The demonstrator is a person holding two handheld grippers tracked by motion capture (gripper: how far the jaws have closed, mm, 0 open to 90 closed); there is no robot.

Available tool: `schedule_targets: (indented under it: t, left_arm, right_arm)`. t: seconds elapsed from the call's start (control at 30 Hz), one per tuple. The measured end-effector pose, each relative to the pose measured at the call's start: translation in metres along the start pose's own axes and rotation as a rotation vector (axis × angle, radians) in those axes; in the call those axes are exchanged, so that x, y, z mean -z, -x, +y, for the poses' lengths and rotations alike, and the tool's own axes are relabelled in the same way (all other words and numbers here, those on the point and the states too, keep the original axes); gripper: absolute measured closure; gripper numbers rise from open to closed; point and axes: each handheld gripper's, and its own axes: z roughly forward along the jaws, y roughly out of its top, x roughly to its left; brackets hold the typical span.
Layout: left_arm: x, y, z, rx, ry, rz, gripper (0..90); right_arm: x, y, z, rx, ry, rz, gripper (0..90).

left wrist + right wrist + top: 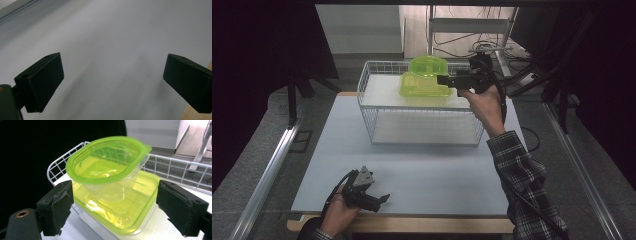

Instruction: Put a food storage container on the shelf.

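A small oval tub with a green lid (428, 66) (107, 162) rests tilted on a flat yellow-green lidded box (422, 86) (125, 212). Both sit on the top shelf of a white wire rack (422, 125) (175, 167). My right gripper (441, 80) (115, 202) is held level at the right side of the stack. Its jaws stand wide apart on either side of the boxes, and the pads (58, 207) touch neither. My left gripper (385, 198) (112, 75) lies open on the near left of the table with nothing between its jaws.
A pale grey mat (412, 175) (112, 30) covers the table, with a wooden edge (412, 225) along the front. The rack's lower shelf (422, 131) is bare. Metal rails (267, 170) run along both sides of the table, and cables and a stand (472, 30) lie behind the rack.
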Motion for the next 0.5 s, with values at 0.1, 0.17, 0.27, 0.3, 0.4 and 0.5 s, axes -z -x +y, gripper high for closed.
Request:
schedule_targets:
  t: [0.1, 0.17, 0.27, 0.3, 0.4, 0.5]
  left_arm:
    - [0.000, 0.000, 0.000, 0.001, -0.001, -0.002, 3.1]
    - [0.000, 0.000, 0.000, 0.001, -0.002, -0.002, 3.1]
    - [0.000, 0.000, 0.000, -0.004, -0.004, 0.000, 3.1]
    - [0.000, 0.000, 0.000, -0.005, -0.005, 0.001, 3.1]
    - [-0.001, 0.000, 0.000, -0.008, -0.008, 0.001, 3.2]
    - [-0.001, 0.001, 0.000, -0.011, -0.009, 0.002, 3.2]
  right_arm:
    - [0.001, -0.001, -0.005, 0.008, -0.004, 0.008, 12.7]
    - [0.001, -0.002, -0.008, 0.008, -0.004, 0.012, 12.3]
    - [0.002, -0.001, -0.017, 0.015, -0.009, 0.024, 11.0]
    - [0.002, -0.001, -0.019, 0.016, -0.011, 0.023, 10.7]
    - [0.003, 0.000, -0.025, 0.031, -0.019, 0.012, 9.5]
    - [0.004, 0.001, -0.030, 0.041, -0.022, 0.010, 8.4]
